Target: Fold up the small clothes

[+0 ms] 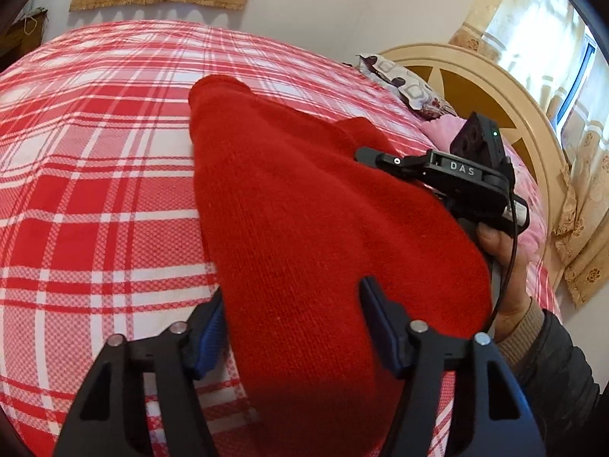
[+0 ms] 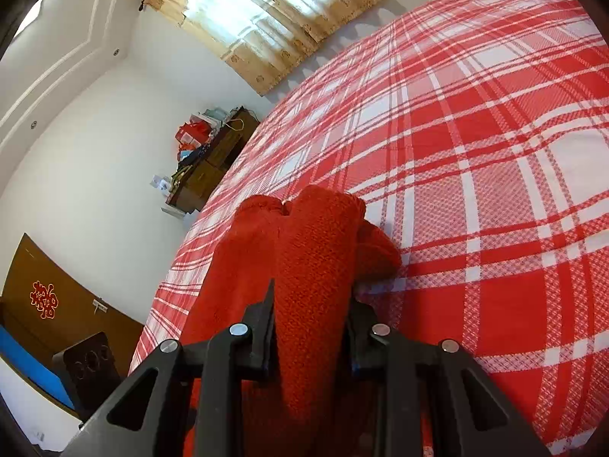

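- The right gripper (image 1: 365,154), lettered "DAS", is pinching a sweater (image 1: 304,209) fold at 3 o'clock.
- The left gripper (image 1: 293,304) is straddling the sweater on the bed (image 1: 95,171), its grip unclear.
- Only the right view is showing a door (image 2: 57,304).

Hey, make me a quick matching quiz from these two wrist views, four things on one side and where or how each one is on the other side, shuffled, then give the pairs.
Things:
1. red knitted garment
2. red and white checked bedspread
3. right tongs
4. cream wooden headboard

States:
A. spread over the whole bed
B. behind the patterned pillow
C. lying on the bed, folded lengthwise
D. pinching a roll of red knit

Pairs: 1-C, 2-A, 3-D, 4-B
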Demonstrator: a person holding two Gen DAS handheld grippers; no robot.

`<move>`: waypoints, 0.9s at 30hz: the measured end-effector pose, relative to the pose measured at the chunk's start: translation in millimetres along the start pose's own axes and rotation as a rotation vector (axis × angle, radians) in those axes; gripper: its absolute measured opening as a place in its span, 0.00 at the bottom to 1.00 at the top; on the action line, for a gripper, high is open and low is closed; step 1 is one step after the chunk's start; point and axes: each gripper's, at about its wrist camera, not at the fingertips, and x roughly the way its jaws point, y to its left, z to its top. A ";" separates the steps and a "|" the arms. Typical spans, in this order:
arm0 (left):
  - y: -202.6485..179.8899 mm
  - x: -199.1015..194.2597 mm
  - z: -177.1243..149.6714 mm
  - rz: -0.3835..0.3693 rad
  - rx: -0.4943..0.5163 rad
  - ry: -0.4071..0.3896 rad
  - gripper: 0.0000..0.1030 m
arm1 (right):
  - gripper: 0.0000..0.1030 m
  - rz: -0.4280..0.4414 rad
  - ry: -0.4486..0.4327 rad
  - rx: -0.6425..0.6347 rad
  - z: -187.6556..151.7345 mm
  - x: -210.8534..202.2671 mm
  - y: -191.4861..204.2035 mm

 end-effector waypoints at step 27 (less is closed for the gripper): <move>-19.9 -67.5 -24.9 0.082 0.138 -0.037 0.39 | 0.26 -0.021 -0.083 -0.065 -68.0 -30.6 64.8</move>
